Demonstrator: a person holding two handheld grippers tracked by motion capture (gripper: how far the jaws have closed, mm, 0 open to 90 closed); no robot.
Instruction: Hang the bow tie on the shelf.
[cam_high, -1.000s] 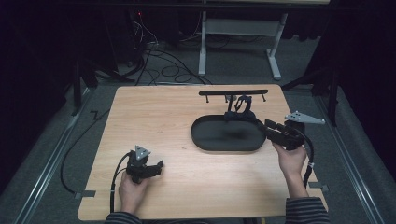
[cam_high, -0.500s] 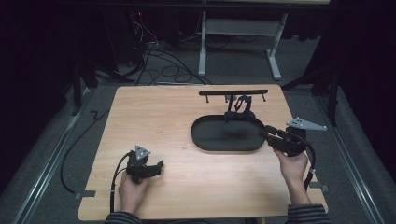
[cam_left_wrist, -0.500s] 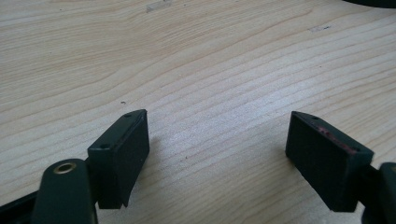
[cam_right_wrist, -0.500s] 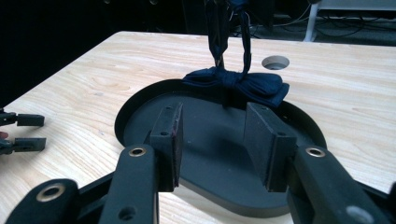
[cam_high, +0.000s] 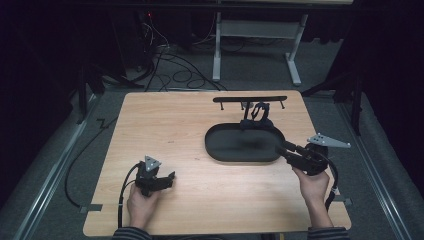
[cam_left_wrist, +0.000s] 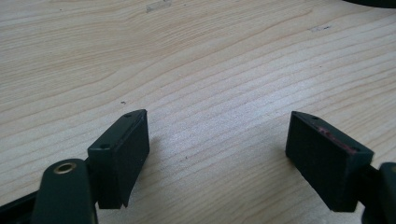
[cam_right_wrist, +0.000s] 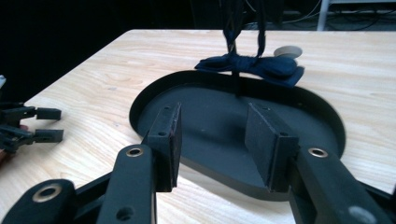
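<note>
A black oval tray (cam_high: 220, 145) lies right of the table's middle. At its far rim a dark blue bow (cam_high: 256, 120) hangs on cords from a low black rail (cam_high: 250, 99). My right gripper (cam_high: 283, 148) hovers at the tray's right end and points left over the rim. In the right gripper view its jaws (cam_right_wrist: 212, 135) stand open with nothing between them, facing the tray (cam_right_wrist: 219, 116) and the bow (cam_right_wrist: 252, 65). My left gripper (cam_high: 169, 179) rests near the front left. In the left gripper view it (cam_left_wrist: 219, 149) is wide open over bare wood.
The wooden table (cam_high: 165, 125) is bare on its left half. A small pale disc (cam_right_wrist: 287, 50) lies behind the bow. Cables and a white frame's legs (cam_high: 250, 45) occupy the dark floor beyond the far edge. The left gripper (cam_right_wrist: 42, 123) appears far left in the right gripper view.
My right gripper has drawn back a little toward the person and the table's right edge, away from the tray's middle. The left gripper has stayed put.
</note>
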